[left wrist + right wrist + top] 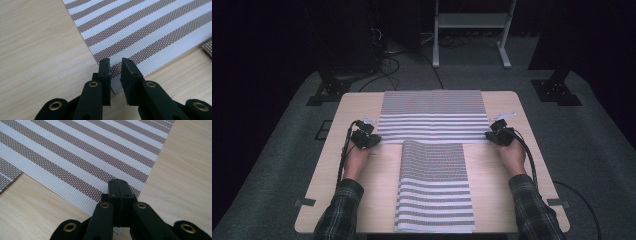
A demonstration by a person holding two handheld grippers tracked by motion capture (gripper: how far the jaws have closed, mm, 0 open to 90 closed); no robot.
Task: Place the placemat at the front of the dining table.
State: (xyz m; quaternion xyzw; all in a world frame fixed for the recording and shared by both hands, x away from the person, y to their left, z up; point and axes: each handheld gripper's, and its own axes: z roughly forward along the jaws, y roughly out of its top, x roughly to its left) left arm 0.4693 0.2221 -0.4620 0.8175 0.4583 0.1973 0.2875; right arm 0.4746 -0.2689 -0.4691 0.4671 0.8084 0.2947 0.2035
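**Two corners pinched, one grip looking thin**

High view: the far striped mat (434, 118) lies across the middle of the table (357, 107), its back edge at the table's far edge, and a second striped mat (435, 186) runs from it to the near edge. The left gripper (371, 138) and right gripper (493, 135) sit at the far mat's two near corners — whether either truly bites is too small to judge here. Risk: if the hands move unevenly, the mat skews or drags across the near one.

Left gripper view: the left gripper (115, 65) straddles the mat corner (116, 86) with a slit of daylight between the jaws; they look nearly clenched, yet contact with the weave is hard to confirm. It could slip free.

Right gripper view: the right gripper (117, 185) is clamped tight on its corner (117, 230) — the pinched edge itself is hidden behind the jaws.
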